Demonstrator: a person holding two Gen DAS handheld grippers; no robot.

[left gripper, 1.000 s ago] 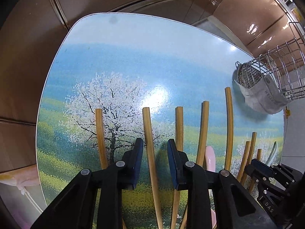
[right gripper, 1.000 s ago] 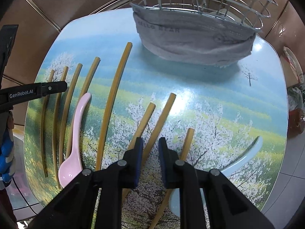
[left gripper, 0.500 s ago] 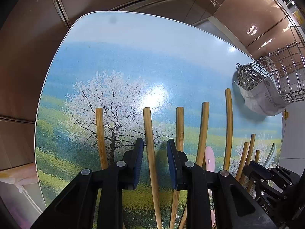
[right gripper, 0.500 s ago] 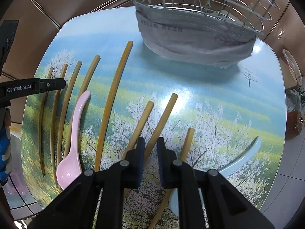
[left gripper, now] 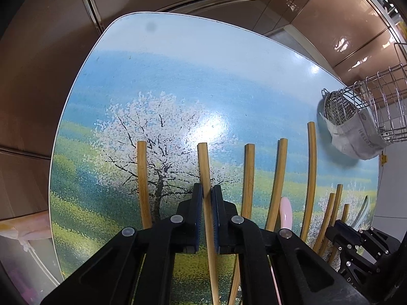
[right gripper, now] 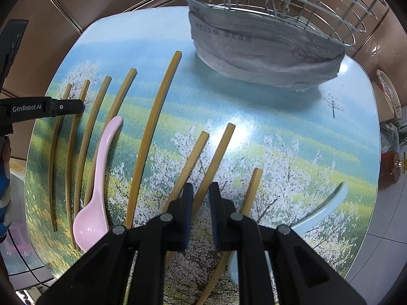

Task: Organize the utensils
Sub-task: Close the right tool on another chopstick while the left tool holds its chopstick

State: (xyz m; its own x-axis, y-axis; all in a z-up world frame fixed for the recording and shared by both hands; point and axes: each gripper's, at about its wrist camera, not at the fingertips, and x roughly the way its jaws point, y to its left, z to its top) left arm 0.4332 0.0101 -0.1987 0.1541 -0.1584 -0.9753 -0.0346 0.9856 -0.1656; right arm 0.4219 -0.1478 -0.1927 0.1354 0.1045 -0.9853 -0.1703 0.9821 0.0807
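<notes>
Both grippers are working over the table (left gripper: 178, 76): the left gripper (left gripper: 208, 193) is pinching a bamboo chopstick (left gripper: 203, 162), while the right gripper (right gripper: 201, 193) is sitting slightly parted around another chopstick (right gripper: 218, 147), not visibly clamping it. Beside the pink spoon (right gripper: 96, 190), more chopsticks are lying in a row; beyond it, the wire basket (right gripper: 292, 2) is standing, wrapped in a grey face mask (right gripper: 254, 53).
</notes>
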